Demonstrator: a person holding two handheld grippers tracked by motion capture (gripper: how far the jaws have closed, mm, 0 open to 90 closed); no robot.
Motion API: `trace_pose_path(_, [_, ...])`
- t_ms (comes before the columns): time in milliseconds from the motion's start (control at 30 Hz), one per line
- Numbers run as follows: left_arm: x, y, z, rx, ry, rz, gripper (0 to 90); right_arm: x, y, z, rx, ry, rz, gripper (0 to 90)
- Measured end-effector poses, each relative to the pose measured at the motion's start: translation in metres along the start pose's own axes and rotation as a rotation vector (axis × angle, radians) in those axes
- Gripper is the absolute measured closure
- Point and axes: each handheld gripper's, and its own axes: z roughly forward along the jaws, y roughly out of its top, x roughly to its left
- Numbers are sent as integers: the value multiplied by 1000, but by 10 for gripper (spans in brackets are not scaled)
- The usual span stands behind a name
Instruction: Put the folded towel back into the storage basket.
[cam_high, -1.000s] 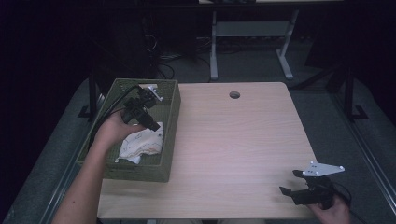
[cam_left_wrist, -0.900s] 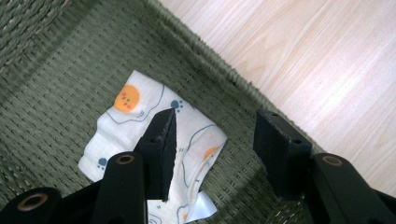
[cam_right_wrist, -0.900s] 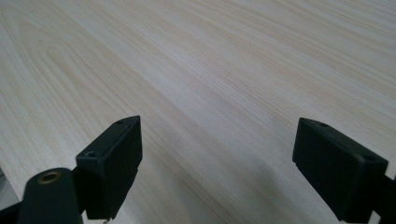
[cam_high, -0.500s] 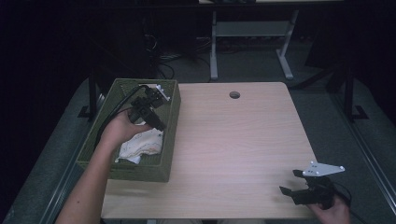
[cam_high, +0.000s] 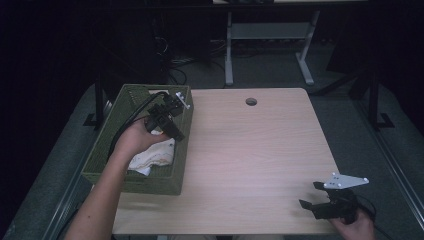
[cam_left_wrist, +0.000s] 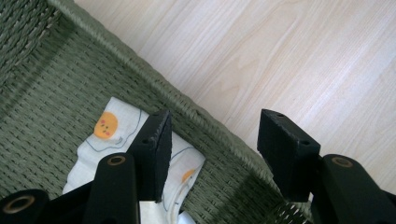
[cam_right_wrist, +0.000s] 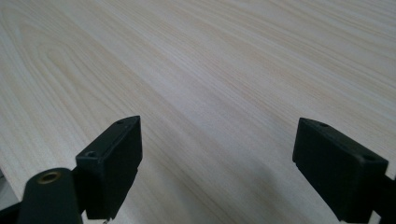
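A green woven basket (cam_high: 107, 150) stands at the table's left side. In it lies a white cloth (cam_high: 156, 155) printed with fried eggs. My left gripper (cam_high: 175, 131) hovers over the basket's right wall, just above the cloth. Its jaws have just been opening and nothing is between them. In the left gripper view the cloth (cam_left_wrist: 109, 133) lies under the left jaw, and the left gripper (cam_left_wrist: 217, 140) straddles the basket rim (cam_left_wrist: 187, 109). My right gripper (cam_high: 312, 195) rests open at the table's near right corner. The right gripper (cam_right_wrist: 217, 158) has bare wood between its jaws.
The light wooden table (cam_high: 250, 150) has a round cable hole (cam_high: 251, 101) near its far edge. Behind the table stands a white desk frame (cam_high: 230, 55) on dark floor. The person's left forearm (cam_high: 100, 200) crosses the basket's near end.
My left gripper has shifted to the right, from over the basket's middle toward its right wall. The cloth stays lying in the basket. The right gripper has not moved.
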Motion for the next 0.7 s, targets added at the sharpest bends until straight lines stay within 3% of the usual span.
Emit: trace_pose_path(700, [-20, 23, 14, 6, -20, 48, 428, -1, -1, -3, -3, -11, 3, 154])
